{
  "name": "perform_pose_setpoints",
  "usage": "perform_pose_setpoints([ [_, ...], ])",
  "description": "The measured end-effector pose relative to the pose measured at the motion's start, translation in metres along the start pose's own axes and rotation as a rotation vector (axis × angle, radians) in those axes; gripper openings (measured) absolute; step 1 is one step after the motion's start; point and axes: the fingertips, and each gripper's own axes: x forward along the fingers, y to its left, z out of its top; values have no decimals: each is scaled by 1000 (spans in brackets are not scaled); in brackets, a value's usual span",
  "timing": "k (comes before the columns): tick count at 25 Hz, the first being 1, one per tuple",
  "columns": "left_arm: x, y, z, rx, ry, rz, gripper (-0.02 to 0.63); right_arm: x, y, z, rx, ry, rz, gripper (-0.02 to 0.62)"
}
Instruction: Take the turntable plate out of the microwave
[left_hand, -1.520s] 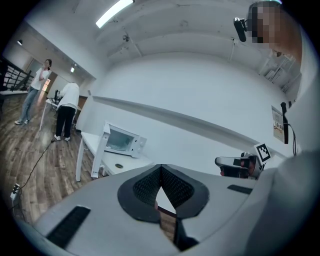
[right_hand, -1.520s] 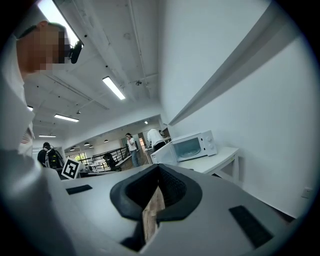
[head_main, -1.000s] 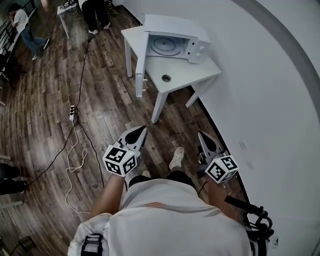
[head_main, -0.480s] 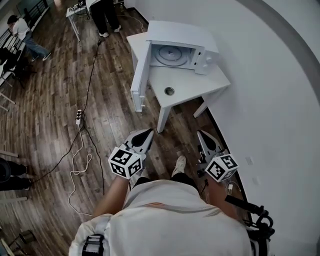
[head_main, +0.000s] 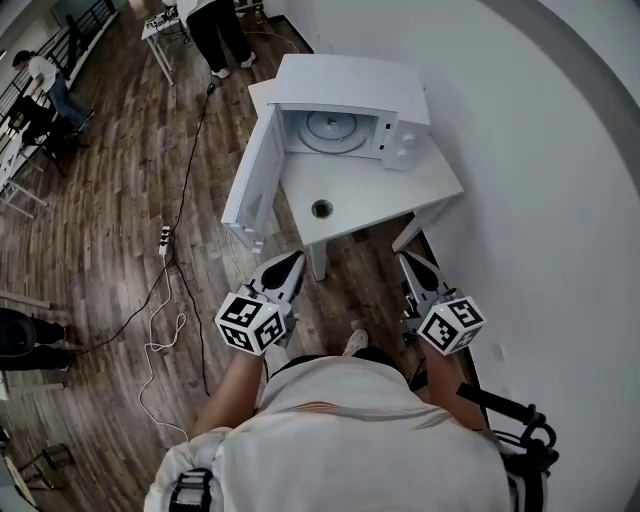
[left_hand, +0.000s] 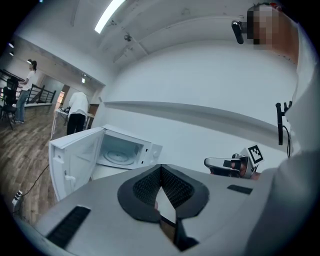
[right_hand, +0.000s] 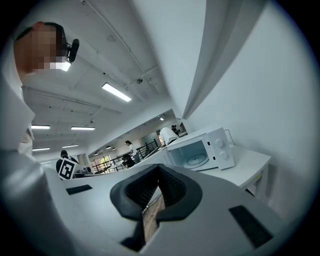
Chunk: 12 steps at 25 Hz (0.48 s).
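One microwave, one turntable plate, one white surface, two handheld tools, left gripper and right gripper, one power strip, two bystanders.

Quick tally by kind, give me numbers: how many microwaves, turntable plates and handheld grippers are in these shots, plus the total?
Microwave: 1
Turntable plate: 1
Grippers: 2, the left gripper and the right gripper
Total: 4
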Motion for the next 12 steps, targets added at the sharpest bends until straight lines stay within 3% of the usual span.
perform_pose_setpoints([
  [4,33,-8,3,-44,-10,33,9,12,-34,22,15,0,42,3],
  [12,82,-11,5,3,21,73,9,44,-78,32,55,10,103,3],
])
